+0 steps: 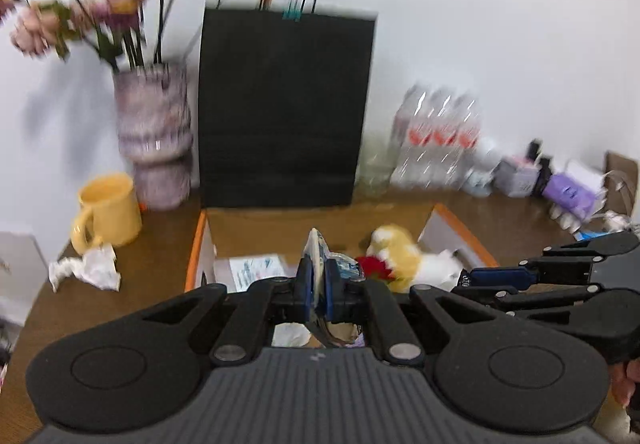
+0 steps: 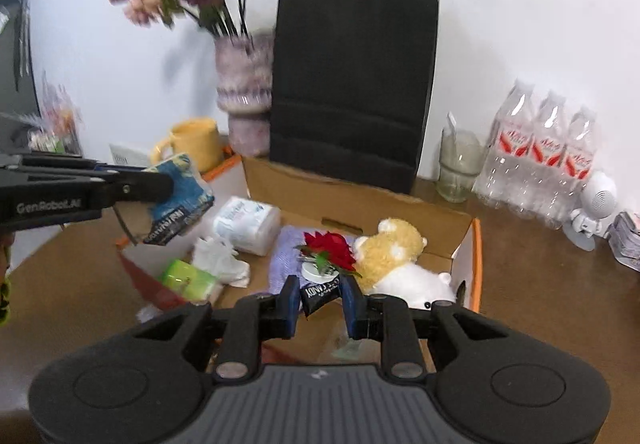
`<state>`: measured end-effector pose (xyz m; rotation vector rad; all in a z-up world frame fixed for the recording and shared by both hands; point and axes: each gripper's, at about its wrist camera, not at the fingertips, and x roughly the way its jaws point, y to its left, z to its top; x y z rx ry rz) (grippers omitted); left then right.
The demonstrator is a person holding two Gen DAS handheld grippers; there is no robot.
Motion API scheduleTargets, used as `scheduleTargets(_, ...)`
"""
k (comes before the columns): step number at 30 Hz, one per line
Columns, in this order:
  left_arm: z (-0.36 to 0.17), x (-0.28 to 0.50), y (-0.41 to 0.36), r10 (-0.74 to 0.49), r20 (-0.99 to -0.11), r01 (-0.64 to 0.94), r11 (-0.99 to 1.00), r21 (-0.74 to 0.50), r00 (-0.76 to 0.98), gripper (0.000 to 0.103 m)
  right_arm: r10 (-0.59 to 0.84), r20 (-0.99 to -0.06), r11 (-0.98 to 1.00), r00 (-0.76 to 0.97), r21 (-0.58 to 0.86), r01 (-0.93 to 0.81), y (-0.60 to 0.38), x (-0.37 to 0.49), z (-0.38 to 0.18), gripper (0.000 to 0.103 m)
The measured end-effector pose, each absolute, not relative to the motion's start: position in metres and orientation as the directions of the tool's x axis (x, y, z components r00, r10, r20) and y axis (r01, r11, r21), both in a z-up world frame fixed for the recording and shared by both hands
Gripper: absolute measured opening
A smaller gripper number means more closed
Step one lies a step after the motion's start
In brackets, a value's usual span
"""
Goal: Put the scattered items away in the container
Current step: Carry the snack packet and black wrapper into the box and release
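Observation:
My left gripper (image 1: 318, 284) is shut on a blue snack packet (image 1: 316, 248) and holds it above the near edge of the open cardboard box (image 1: 196, 244). The right wrist view shows that left gripper (image 2: 170, 184) coming in from the left with the blue packet (image 2: 182, 200) over the box's left side. My right gripper (image 2: 320, 294) is shut on a small black candy packet (image 2: 318, 292), above the box (image 2: 360, 200). In the box lie a teddy bear (image 2: 394, 248), a red rose (image 2: 330, 246), a tissue pack (image 2: 248, 222) and a green item (image 2: 186, 276).
A tall black paper bag (image 2: 352, 84) stands right behind the box. Left of it are a flower vase (image 2: 244, 84) and a yellow mug (image 1: 108, 208); a crumpled tissue (image 1: 88, 268) lies on the table. Water bottles (image 2: 540, 148), a glass jar (image 2: 458, 164) and a white figure (image 2: 592, 208) stand at the right.

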<state>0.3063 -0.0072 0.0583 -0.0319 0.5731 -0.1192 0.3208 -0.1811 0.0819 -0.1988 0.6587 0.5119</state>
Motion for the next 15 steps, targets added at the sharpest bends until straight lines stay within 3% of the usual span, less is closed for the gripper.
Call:
scheduleTargets(6,0.023,0.352,-0.013,-0.053,-0.668,0.050,0.998,-0.023,0.743,0.007,0.325,-0.742,0.870,0.586,-0.008,-0.493,-0.157,0.369,0.051,0.021)
scheduleTargets(15,-0.001,0.370,-0.013,-0.008,-0.718,0.010,1.000,-0.002,0.696,0.009,0.270,-0.788,0.886,0.553,-0.021,-0.463,-0.145,0.385,0.029,0.025)
